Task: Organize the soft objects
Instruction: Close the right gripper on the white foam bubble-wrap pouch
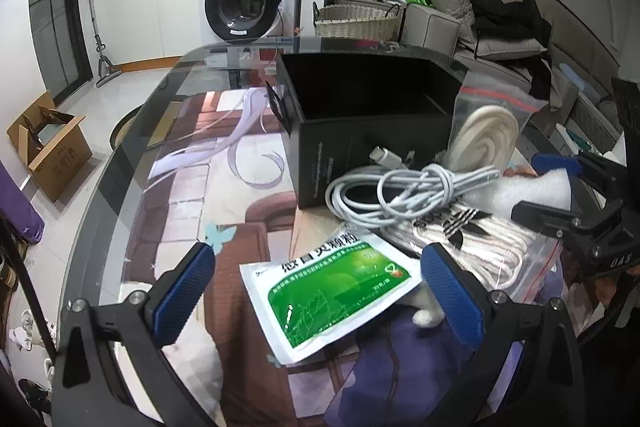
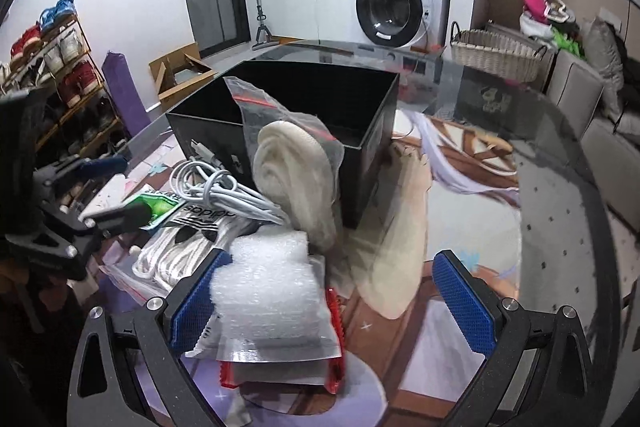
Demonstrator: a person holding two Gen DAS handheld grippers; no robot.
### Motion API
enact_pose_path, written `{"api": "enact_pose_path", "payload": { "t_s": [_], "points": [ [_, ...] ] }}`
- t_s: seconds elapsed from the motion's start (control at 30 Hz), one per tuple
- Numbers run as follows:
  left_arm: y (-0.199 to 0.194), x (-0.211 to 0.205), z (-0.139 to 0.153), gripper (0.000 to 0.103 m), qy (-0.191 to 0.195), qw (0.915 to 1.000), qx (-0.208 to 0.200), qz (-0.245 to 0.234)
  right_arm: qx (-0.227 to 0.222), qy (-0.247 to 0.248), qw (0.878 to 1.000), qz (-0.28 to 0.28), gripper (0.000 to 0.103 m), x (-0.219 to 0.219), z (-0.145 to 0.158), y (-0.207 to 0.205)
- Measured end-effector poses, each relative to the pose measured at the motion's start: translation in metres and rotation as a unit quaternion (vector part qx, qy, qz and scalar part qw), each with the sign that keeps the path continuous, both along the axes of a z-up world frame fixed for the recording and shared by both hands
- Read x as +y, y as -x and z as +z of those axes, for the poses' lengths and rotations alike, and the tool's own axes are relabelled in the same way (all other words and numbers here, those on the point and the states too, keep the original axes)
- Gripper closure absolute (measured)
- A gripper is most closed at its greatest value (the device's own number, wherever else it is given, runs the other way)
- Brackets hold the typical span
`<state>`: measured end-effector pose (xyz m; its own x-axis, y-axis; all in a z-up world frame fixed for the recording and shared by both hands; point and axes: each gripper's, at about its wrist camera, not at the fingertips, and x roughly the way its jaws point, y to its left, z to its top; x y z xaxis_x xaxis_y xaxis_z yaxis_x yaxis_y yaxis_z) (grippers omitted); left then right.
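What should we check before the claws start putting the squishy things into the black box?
1. Open-topped black cardboard box is open: ok.
2. Box has room inside: cannot tell, its bottom is dark.
3. Left claw is open, holding nothing: ok.
4. Right claw is open, holding nothing: ok.
5. Green and white paper sachet lies between the left claw's fingers: ok.
6. White bubble-wrap wad is free to lift: not ok, it sits against the left finger, overlapping a clear zip bag of cream cord.
7. Knotted white charging cable lies clear of the other items: not ok, it rests across the pile.
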<state>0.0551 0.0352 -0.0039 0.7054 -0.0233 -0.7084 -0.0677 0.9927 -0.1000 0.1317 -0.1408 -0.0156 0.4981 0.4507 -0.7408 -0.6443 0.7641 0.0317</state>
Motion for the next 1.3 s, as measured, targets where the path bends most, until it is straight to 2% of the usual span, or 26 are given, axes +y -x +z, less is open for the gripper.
{"api": "enact_pose_path", "payload": {
  "t_s": [0.03, 0.07, 0.23, 0.3, 0.53, 0.73, 1.07, 1.3],
  "points": [
    [0.0, 0.0, -0.002, 0.0, 0.0, 1.0, 0.002, -0.002, 0.002, 0.0, 1.0, 0.0, 0.006, 0.0, -0.001, 0.0],
    [0.0, -0.001, -0.003, 0.0, 0.0, 1.0, 0.003, -0.004, 0.006, 0.0, 1.0, 0.004, 0.015, 0.002, -0.002, -0.001],
    [0.001, -0.001, -0.007, 0.0, 0.006, 0.9998, 0.014, -0.01, 0.017, 0.0, 1.0, 0.023, 0.031, 0.008, -0.005, 0.002],
    [0.001, 0.0, -0.008, 0.0, 0.009, 0.9998, 0.014, -0.009, 0.022, -0.001, 0.999, 0.026, 0.032, 0.01, -0.007, 0.003],
    [0.001, 0.004, -0.011, 0.0, 0.022, 0.9992, 0.026, -0.021, 0.032, -0.02, 0.998, 0.051, 0.064, 0.01, -0.003, 0.006],
    [0.0, 0.008, -0.014, 0.0, 0.026, 0.999, 0.031, -0.021, 0.015, -0.044, 0.998, 0.053, 0.065, -0.003, 0.007, 0.022],
    [-0.011, 0.016, -0.018, 0.0, 0.097, 0.9943, 0.041, -0.018, 0.001, -0.062, 0.997, 0.041, 0.065, -0.026, 0.018, 0.044],
    [-0.019, 0.006, -0.022, 0.001, 0.066, 0.9967, 0.046, -0.011, -0.001, -0.069, 0.997, 0.035, 0.065, -0.036, 0.022, 0.046]
  ]
}}
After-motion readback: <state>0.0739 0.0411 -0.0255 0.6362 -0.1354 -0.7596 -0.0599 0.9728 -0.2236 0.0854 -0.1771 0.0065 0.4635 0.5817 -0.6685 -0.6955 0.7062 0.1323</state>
